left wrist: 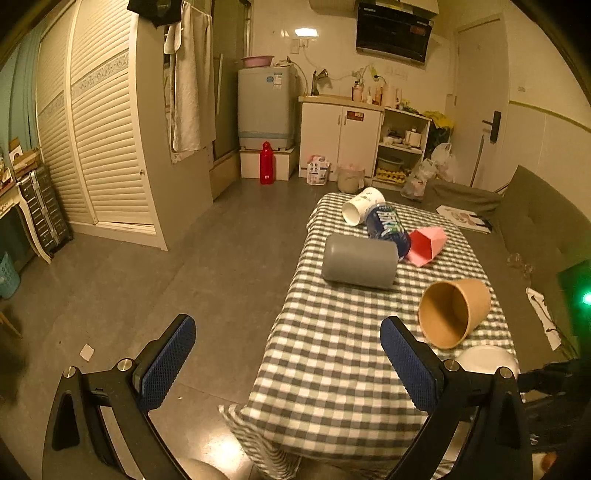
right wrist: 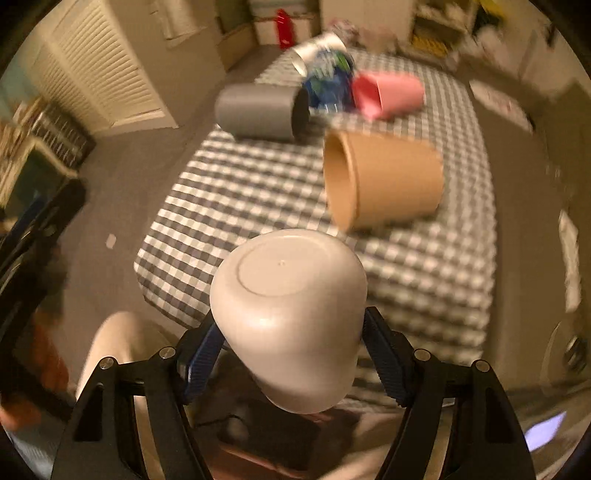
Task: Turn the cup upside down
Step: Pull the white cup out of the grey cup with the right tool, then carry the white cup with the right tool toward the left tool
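over the table's (right wrist: 229,192) near edge, right gripper (right wrist: 291,354) pinches the white cup (right wrist: 288,317), base up; lower it level onto its rim. left gripper (left wrist: 288,365) spread, idle.

I'm in a small lived-in flat, kitchen and living space in one room. Ahead of me a range hood (left wrist: 394,31) hangs on the tiled wall above a white sink cabinet (left wrist: 340,138) with bottles on its counter. A small washing machine (left wrist: 266,107) stands beside it, a towel (left wrist: 192,77) hangs off the louvred wardrobe (left wrist: 99,122), and a checked cloth covers the table (left wrist: 332,362) beside a grey sofa (left wrist: 532,221).
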{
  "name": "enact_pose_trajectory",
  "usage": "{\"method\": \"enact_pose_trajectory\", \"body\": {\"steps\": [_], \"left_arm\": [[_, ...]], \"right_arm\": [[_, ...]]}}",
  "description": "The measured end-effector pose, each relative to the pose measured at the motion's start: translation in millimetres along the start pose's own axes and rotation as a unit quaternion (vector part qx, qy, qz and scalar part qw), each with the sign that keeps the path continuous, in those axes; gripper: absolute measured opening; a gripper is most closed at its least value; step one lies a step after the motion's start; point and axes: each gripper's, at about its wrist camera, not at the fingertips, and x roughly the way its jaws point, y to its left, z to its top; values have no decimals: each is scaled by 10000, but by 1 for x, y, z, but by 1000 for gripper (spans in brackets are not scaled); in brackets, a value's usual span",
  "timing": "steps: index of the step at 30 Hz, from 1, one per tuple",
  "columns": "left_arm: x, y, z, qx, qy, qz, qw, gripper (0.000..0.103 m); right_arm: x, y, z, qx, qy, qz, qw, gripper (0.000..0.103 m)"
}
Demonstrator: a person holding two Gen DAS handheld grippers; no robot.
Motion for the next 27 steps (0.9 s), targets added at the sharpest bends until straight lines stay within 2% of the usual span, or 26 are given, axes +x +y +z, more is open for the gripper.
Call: {"method": "enact_pose_trajectory", "body": {"steps": [2,10,18,21,24,27], "left_arm": [[0,1,-6,44,17,25,10000,103],[2,5,-21,77,74,73,9999,103],[5,0,-22,212,99,99,9997,103],[5,-4,-19,262,119,104,9995,103],[6,-11,-17,321,138,118,9993,103],[3,-22,-16,388,168,102,9991,103]], "right_arm": [[5,0,1,157,-189,-88,9997,73],[26,-13,23,697,-219,-211,9971,73],[45,-17,32,657,-162,-374,9970,73],[42,-15,31,536,-238,-326,9977,74],[26,-12,30,401,-481,-416,9972,83],[4,-15,28,333,-747,-375,9959,86]]}}
